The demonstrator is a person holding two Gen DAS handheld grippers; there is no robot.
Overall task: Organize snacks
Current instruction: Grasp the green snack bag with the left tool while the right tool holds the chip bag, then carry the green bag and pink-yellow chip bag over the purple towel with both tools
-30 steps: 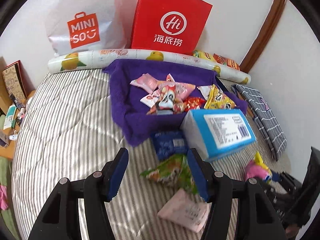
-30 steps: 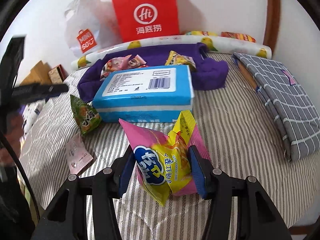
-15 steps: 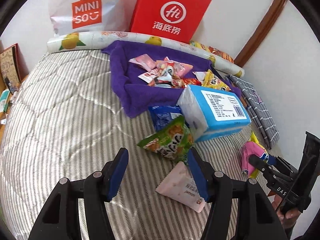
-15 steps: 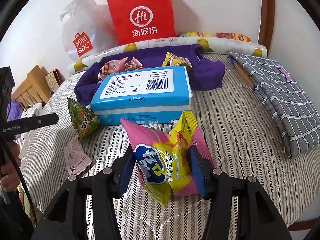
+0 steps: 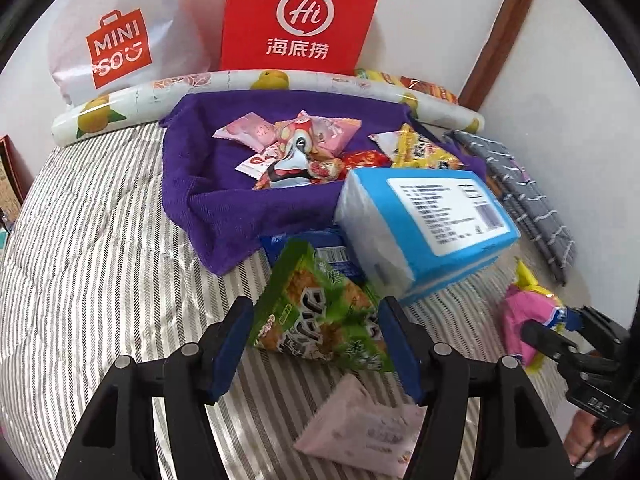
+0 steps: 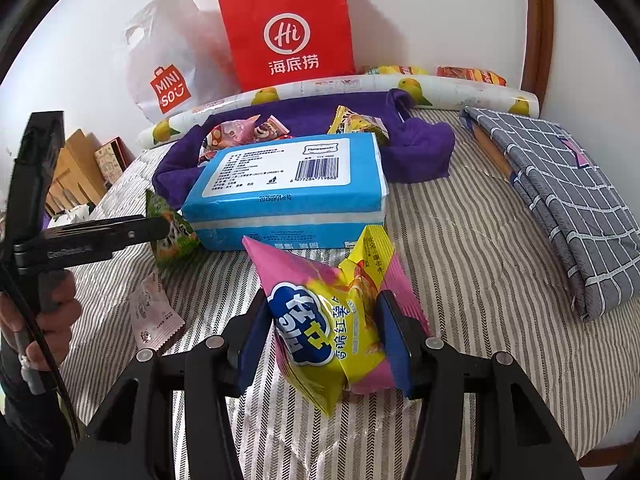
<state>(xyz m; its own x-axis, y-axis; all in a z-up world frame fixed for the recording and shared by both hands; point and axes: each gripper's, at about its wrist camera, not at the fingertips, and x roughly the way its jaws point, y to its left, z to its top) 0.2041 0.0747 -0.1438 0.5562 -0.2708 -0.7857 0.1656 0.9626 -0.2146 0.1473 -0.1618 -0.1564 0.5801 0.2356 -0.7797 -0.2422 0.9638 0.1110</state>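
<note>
**Left gripper drops onto the green packet**

The left gripper (image 5: 316,344) has come down from above the pale pink sachet (image 5: 360,432); its jaws are opening, the green snack packet (image 5: 320,312) between the pads, not yet pinched. That packet looks next for sorting. The right gripper (image 6: 320,336) stays clamped on the pink-and-yellow chip bag (image 6: 328,320). At twelve o'clock, the purple cloth (image 5: 224,200) holds roughly eight snacks. One blue tissue pack (image 5: 432,224), one dark blue packet (image 5: 328,248), two shopping bags.

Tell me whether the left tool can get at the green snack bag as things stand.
Probably yes: the left tool is opening with the green bag already between its fingers, nothing on top. The tissue pack crowds one side.
</note>
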